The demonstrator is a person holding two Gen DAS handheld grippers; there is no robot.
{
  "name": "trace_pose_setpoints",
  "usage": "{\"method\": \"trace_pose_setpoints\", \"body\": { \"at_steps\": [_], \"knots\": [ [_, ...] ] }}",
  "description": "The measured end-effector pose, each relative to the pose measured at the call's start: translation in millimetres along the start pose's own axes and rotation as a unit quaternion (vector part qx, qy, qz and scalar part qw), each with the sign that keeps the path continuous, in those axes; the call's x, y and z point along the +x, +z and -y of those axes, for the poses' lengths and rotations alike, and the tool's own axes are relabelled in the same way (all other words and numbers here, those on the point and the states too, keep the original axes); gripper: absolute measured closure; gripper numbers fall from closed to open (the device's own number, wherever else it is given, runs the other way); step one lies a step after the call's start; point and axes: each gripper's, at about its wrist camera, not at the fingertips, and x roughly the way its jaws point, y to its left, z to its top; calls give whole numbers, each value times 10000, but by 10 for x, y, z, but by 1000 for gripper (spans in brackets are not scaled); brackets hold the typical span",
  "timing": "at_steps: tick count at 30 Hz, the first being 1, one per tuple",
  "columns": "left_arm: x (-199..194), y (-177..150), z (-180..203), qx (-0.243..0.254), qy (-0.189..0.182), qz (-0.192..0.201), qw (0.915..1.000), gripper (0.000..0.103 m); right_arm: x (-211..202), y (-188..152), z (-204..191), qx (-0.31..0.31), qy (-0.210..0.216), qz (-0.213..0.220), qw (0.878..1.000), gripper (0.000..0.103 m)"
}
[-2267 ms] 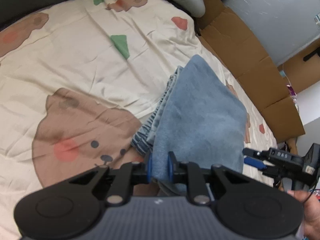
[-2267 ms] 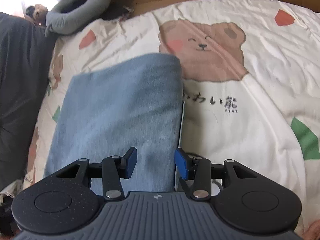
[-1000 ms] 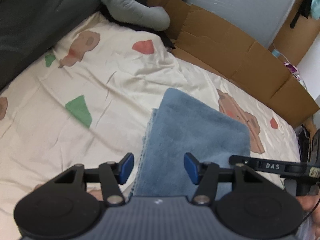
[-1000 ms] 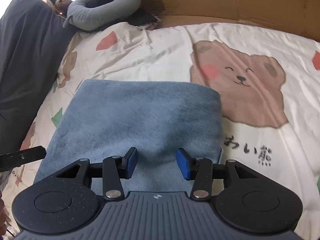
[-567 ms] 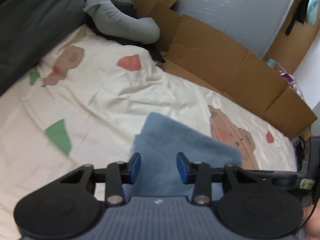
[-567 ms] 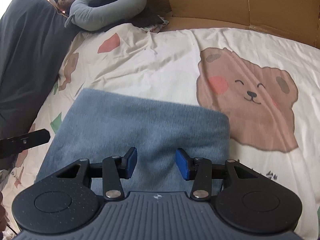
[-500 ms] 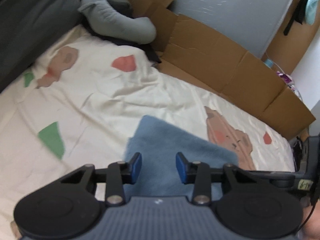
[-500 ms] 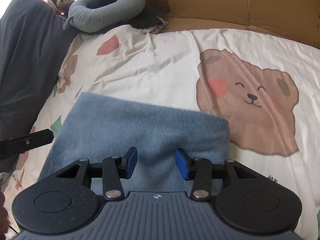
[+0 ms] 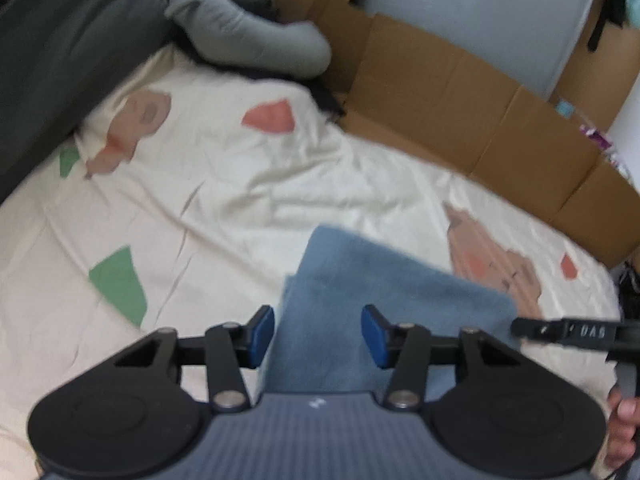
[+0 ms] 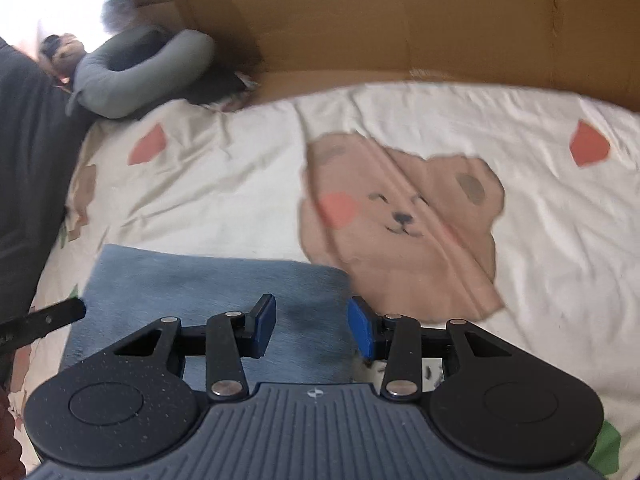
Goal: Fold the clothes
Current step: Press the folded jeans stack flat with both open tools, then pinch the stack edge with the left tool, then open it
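Note:
A folded blue garment (image 9: 380, 292) lies flat on the cream bear-print bedsheet (image 9: 240, 184). My left gripper (image 9: 318, 336) hovers over its near left part with the jaws opening; the cloth shows through the gap, but the pads do not press on it. In the right wrist view the garment (image 10: 200, 284) lies at the lower left, and my right gripper (image 10: 312, 330) hangs over its right edge with the jaws closing and nothing pinched between them. One finger of the right gripper (image 9: 568, 332) reaches in from the right.
Flattened cardboard (image 9: 460, 120) lines the far side of the bed. A grey U-shaped pillow (image 9: 248, 40) and a dark cushion (image 9: 60, 40) sit at the head. A brown bear print (image 10: 400, 220) lies right of the garment. A hand (image 9: 624, 432) shows at the lower right.
The left gripper let go of the garment's edge and both grippers drew back over it. The left jaws narrowed, then widened; the right jaws have narrowed. The garment lies still.

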Motion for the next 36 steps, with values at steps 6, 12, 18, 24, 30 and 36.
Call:
{"method": "trace_pose_setpoints", "body": {
  "at_steps": [6, 12, 18, 24, 30, 36],
  "knots": [
    [28, -104, -97, -51, 66, -140, 9999, 79, 154, 63, 65, 49, 147, -248, 9996, 77],
    [-33, -164, -192, -181, 52, -258, 9995, 91, 212, 123, 24, 114, 176, -350, 9992, 77],
    [-95, -276, -257, -168, 78, -343, 9992, 94, 128, 146, -3, 79, 231, -138, 9996, 78],
    [-76, -279, -267, -162, 105, -368, 9991, 93, 287, 204, -43, -63, 192, -296, 9994, 78],
    [-82, -17, -119, 280, 160, -54, 9995, 85, 461, 264, -57, -269, 144, -457, 9985, 75],
    [40, 264, 30, 469, -91, 121, 9988, 88, 478, 337, -45, -155, 173, -541, 9983, 76]
  ]
}}
